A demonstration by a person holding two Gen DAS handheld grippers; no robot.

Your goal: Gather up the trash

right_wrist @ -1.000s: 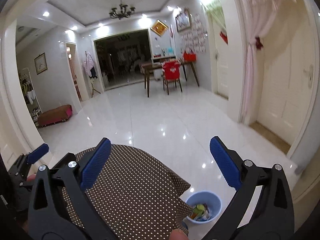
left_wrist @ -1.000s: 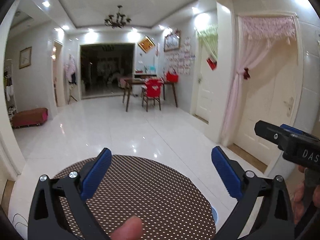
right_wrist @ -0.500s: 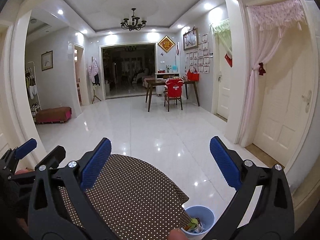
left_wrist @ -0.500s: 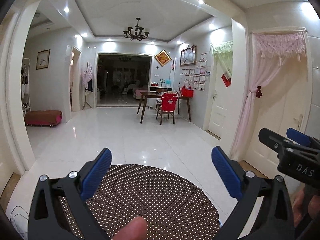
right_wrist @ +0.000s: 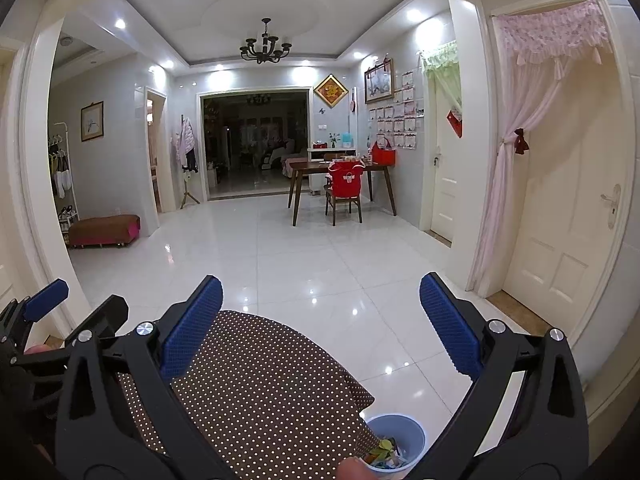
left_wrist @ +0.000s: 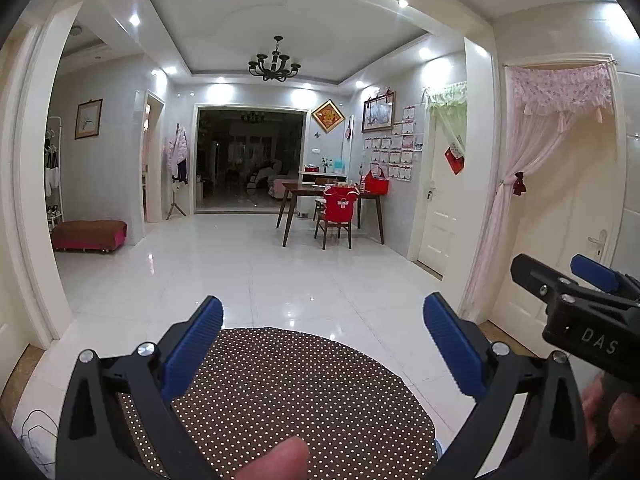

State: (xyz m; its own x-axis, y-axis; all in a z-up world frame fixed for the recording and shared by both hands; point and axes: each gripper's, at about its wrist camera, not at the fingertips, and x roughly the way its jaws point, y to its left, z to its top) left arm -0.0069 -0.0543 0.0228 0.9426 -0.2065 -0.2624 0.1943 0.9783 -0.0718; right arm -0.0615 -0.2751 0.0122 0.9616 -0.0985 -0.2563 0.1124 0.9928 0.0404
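Both grippers have tilted up off the bench [left_wrist: 288,392], jaws wide, empty; bin [right_wrist: 396,436] loaded, likely finished.

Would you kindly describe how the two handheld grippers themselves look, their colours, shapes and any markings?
Both match: the left gripper and the right gripper each have a black frame with triangular cut-outs and silver screws, carrying two long blue fingers with ribbed pads. Seen from the left wrist, the right gripper's black body bears the white letters "DAS". No cables or sleeves show.
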